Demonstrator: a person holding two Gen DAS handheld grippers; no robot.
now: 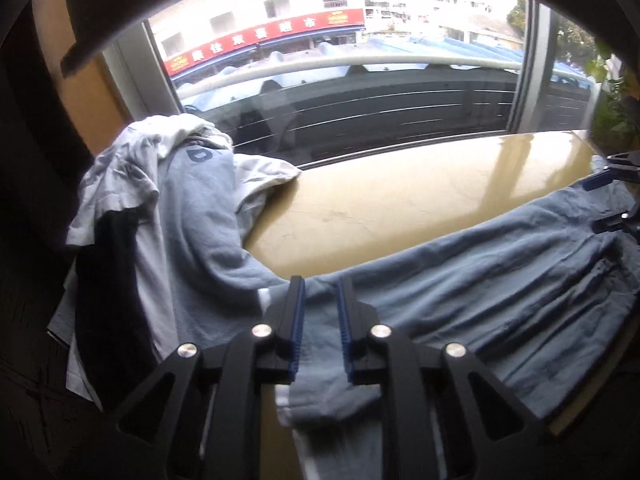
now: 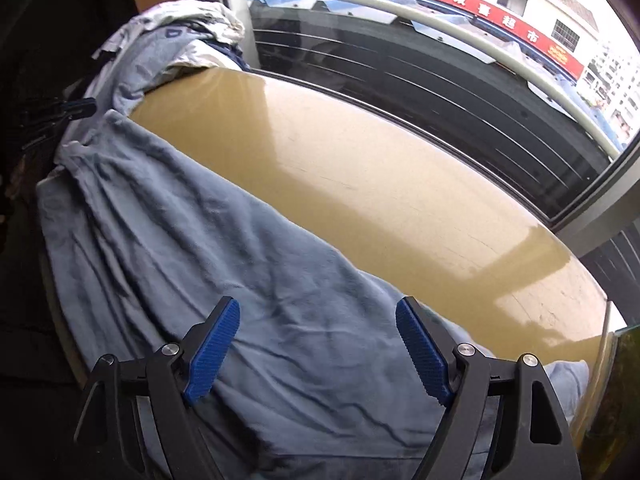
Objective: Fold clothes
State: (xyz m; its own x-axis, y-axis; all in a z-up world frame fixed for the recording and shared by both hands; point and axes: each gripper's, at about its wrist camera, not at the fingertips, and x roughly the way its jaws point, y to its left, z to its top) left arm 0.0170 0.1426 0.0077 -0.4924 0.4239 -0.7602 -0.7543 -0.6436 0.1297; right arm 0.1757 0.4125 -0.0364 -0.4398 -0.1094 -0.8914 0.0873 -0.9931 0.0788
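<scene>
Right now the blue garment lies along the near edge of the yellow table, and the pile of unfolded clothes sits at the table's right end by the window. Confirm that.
One thing is wrong: the pile of clothes sits at the table's left end, not the right, as the left wrist view shows. The blue garment does lie along the near edge.

Glossy tan desk set against a wide window, daylight glaring off its top. Beyond the glass, a pale railing, blue roofing and a red shop sign on white buildings. Green foliage at far right.
</scene>
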